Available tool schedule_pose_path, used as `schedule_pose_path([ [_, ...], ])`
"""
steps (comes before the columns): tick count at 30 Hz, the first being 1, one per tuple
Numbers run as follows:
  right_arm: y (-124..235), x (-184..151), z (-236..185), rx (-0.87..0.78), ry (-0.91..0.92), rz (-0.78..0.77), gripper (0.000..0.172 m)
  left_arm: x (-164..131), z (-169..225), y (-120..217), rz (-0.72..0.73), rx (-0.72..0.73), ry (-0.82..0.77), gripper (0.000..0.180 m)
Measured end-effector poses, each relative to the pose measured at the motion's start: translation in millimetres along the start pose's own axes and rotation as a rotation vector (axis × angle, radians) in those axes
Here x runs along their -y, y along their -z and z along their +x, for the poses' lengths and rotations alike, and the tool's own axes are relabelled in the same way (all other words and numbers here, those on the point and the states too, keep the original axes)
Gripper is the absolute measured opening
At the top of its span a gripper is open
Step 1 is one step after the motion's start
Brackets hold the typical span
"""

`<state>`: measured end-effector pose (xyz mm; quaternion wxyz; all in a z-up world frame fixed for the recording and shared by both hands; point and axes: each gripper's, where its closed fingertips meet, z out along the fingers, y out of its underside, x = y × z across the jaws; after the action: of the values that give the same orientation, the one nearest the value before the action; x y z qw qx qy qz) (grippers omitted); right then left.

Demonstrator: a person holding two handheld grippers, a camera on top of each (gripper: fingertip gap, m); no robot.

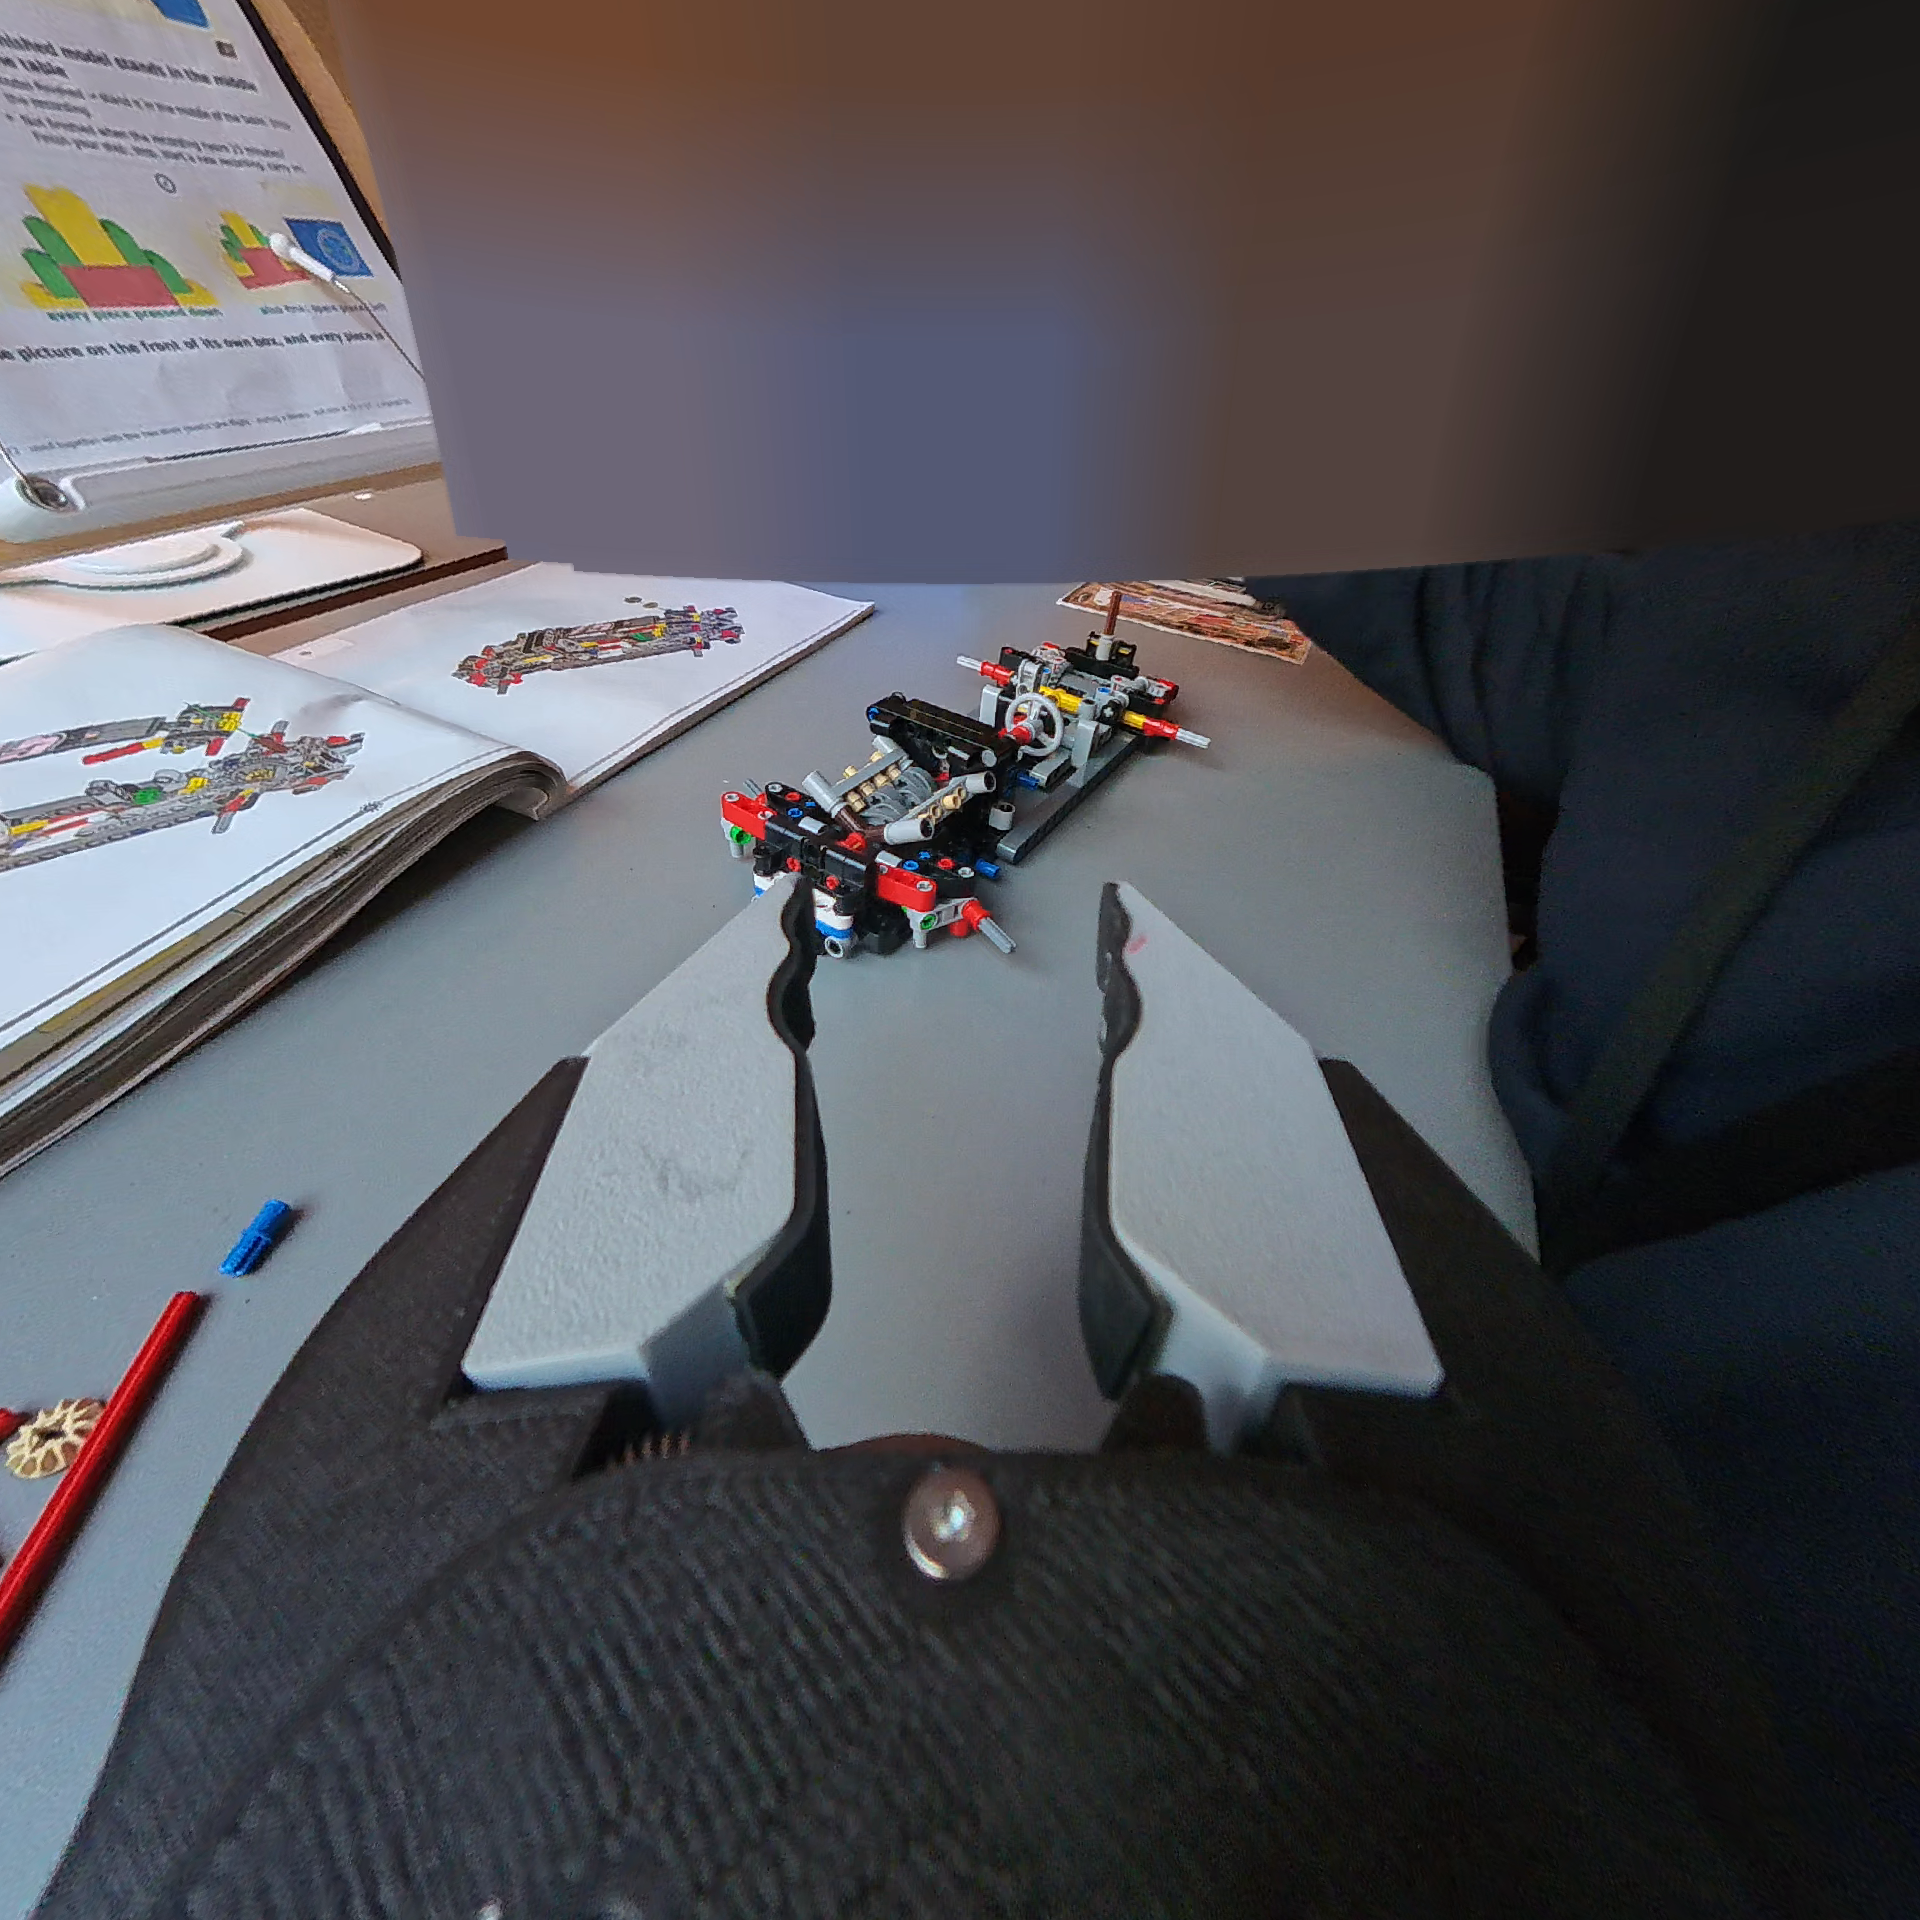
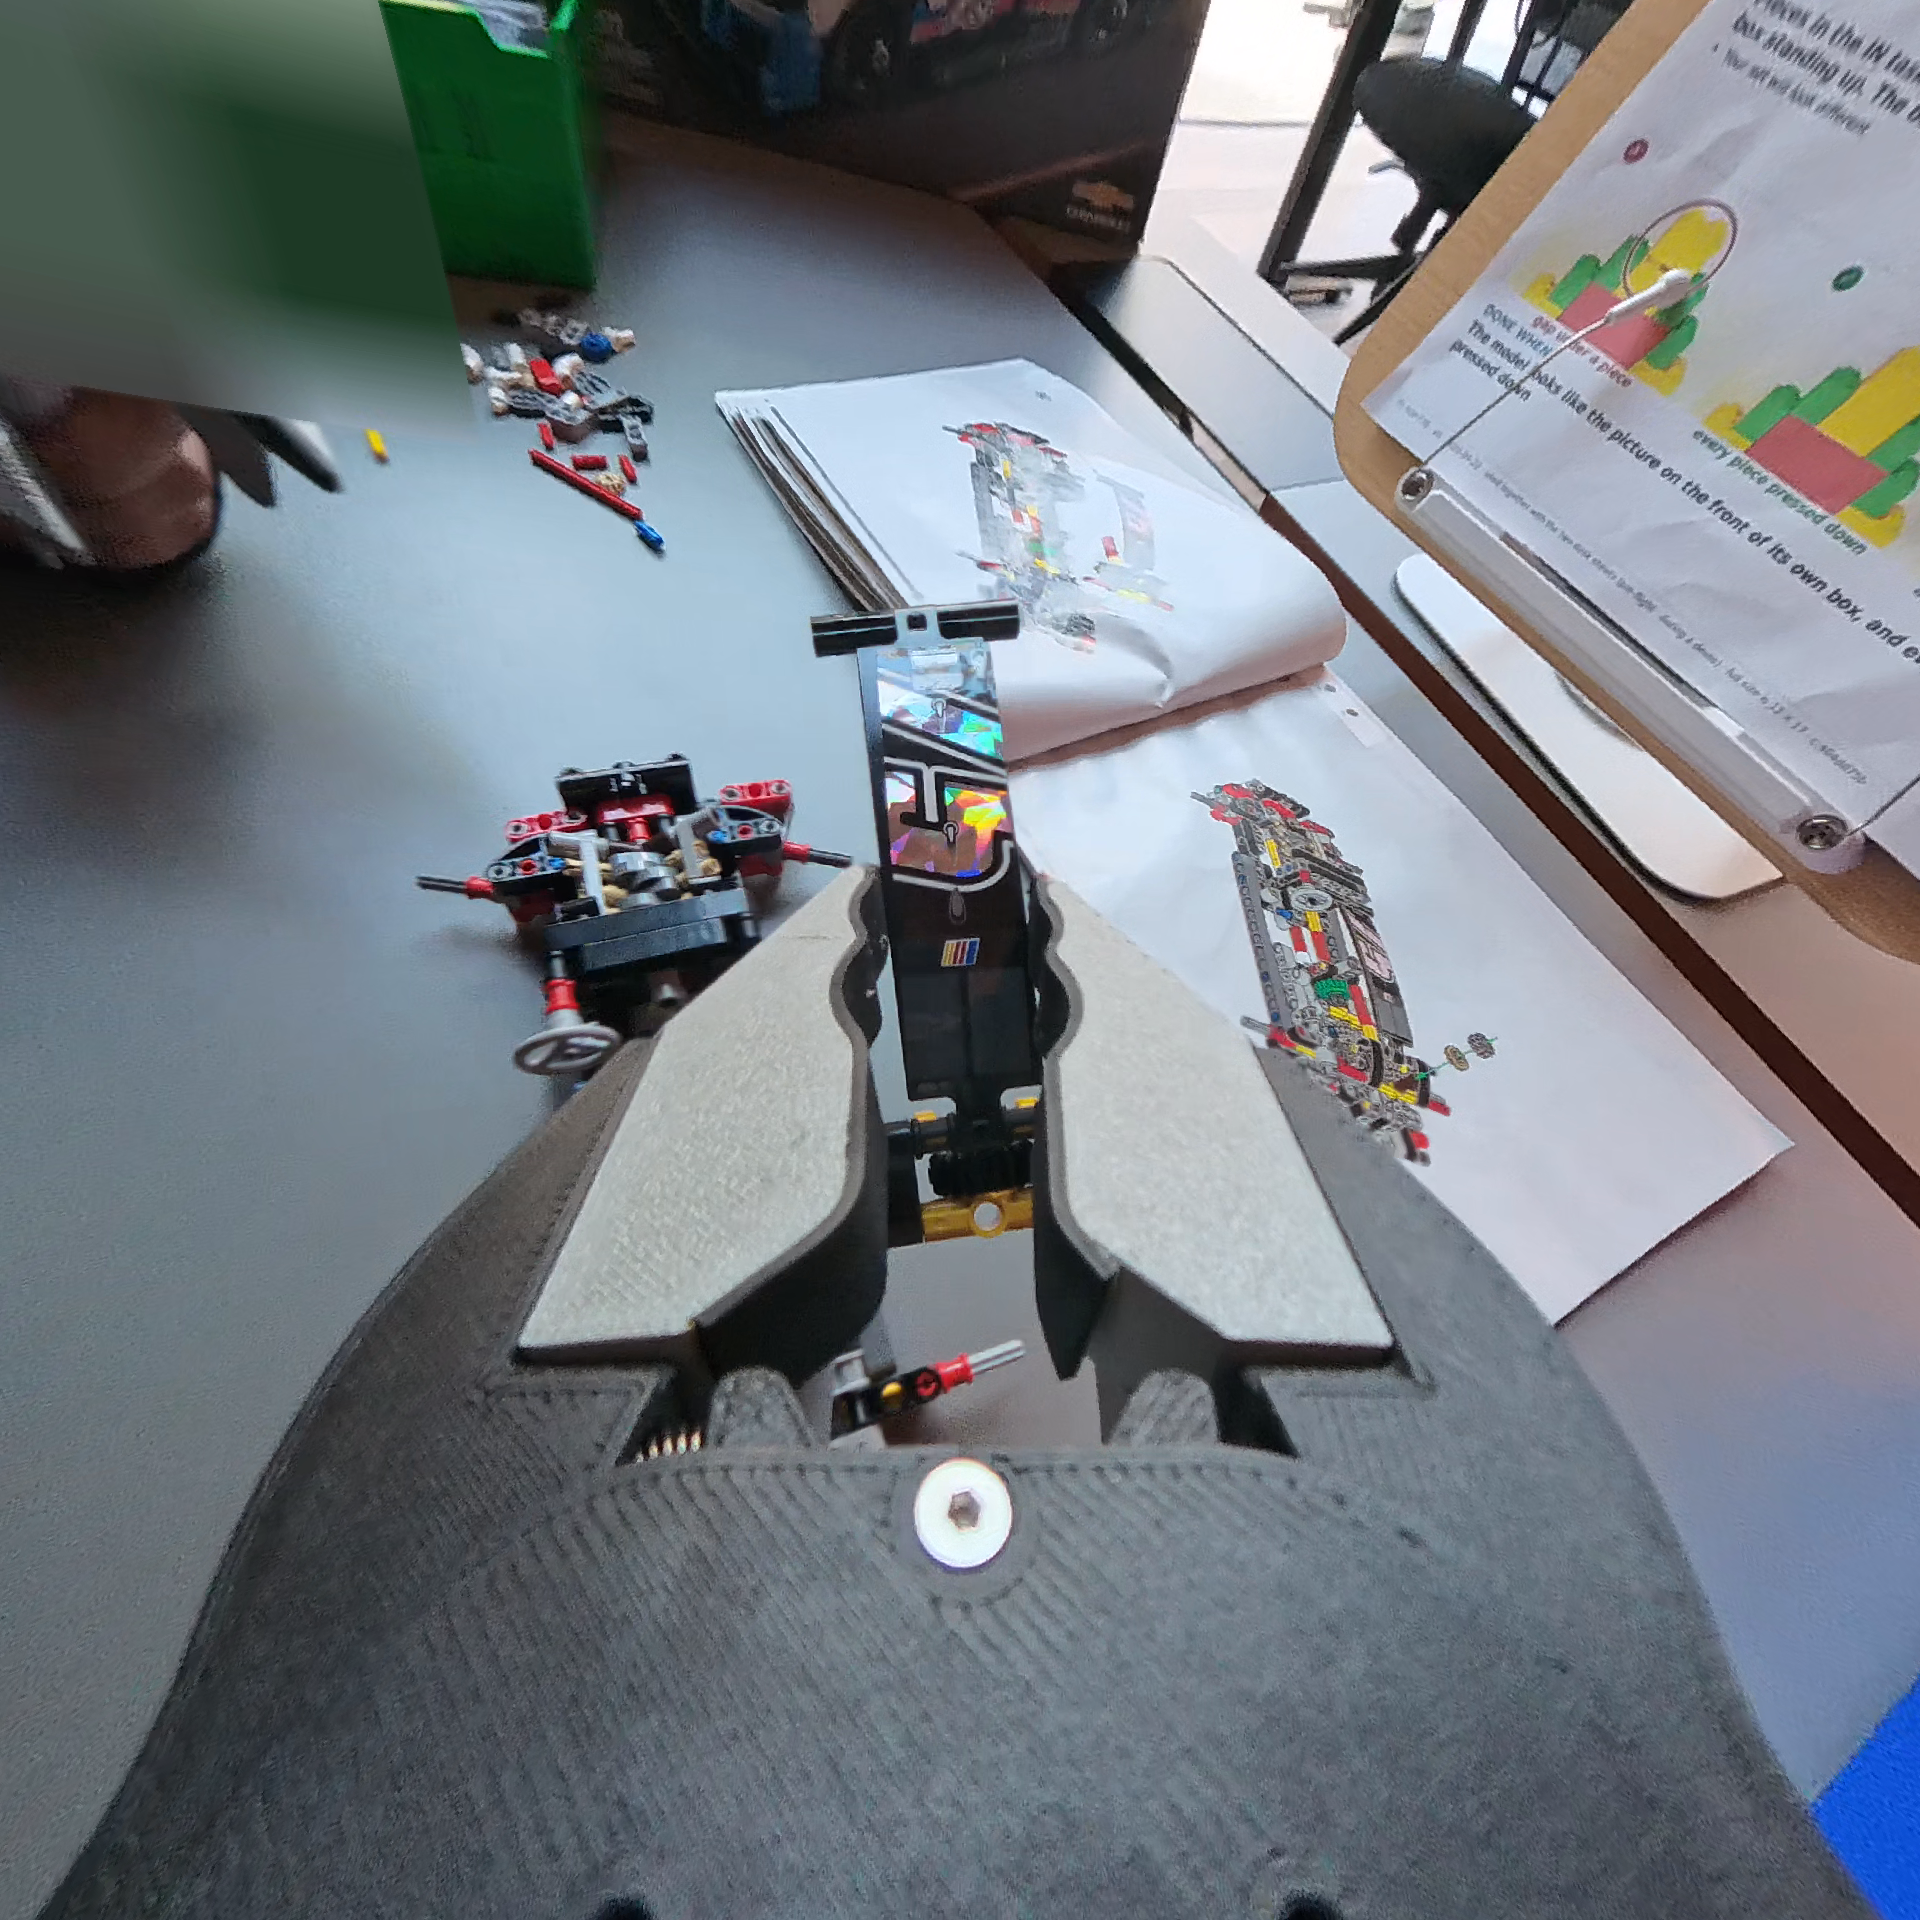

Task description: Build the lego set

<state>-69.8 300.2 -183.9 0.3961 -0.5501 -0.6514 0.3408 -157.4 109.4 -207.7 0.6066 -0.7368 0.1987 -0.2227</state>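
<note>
the right hand-held gripper (image 2: pixel 956 935) is clamped on a long black panel (image 2: pixel 940 862) with a shiny rainbow sticker; both dark pads press on its long edges, and the panel stands up past the fingertips, with a black cross bar at its far end and a black gear and a yellow piece at its near end, between the fingers. just to the left of this gripper, a brick-built chassis (image 2: pixel 623 873) in black, red and grey lies on the grey tabletop (image 2: pixel 312 1143), with a grey steering wheel at its near side. to the right lies a loose white sheet (image 2: pixel 1455 1143) with a coloured drawing of the model, and behind the panel an open instruction book (image 2: pixel 1039 540). farther back there is a small heap of loose pieces (image 2: pixel 566 384), a red rod, a green box (image 2: pixel 499 135) and a dark cardboard box (image 2: pixel 904 104). a wooden stand (image 2: pixel 1392 343) with a printed page is at the right. the left hand-held gripper (image 1: pixel 951 904) has its fingers apart with only bare tabletop between them; it points at the same chassis (image 1: pixel 935 790), and its left fingertip (image 1: pixel 769 914) appears just in front of the chassis's near end. at its left lie a blue pin (image 1: pixel 255 1236), a red rod (image 1: pixel 94 1455) and a tan gear (image 1: pixel 52 1434). dark blue cloth (image 1: pixel 1714 935) is at its right.
</note>
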Motion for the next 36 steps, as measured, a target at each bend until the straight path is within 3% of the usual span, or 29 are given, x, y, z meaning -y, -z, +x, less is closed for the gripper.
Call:
schedule_pose_path([
  [6, -21, -5, 7, 0.022, -0.023, -0.080, 0.025, -3, -4, -2, -0.025, 0.003, 0.034, 0.049],
  [13, -22, -13, -2, 0.064, -0.070, -0.125, 0.025, -4, -5, -3, -0.033, 0.006, 0.038, 0.048],
  [18, -17, -5, -7, 0.081, -0.032, -0.078, 0.025, -6, -6, -4, -0.046, 0.003, 0.050, 0.047],
  [21, -16, 0, -2, 0.030, 0.045, 0.038, 0.025, -5, -7, -3, -0.033, 0.003, 0.051, 0.046],
  [26, -10, 7, 13, -0.047, 0.010, 0.158, 0.025, -5, -7, 0, -0.031, -0.004, 0.063, 0.046],
  [36, -8, -7, 36, -0.147, -0.002, 0.150, 0.025, -8, -14, -1, -0.047, 0.005, 0.121, 0.045],
])
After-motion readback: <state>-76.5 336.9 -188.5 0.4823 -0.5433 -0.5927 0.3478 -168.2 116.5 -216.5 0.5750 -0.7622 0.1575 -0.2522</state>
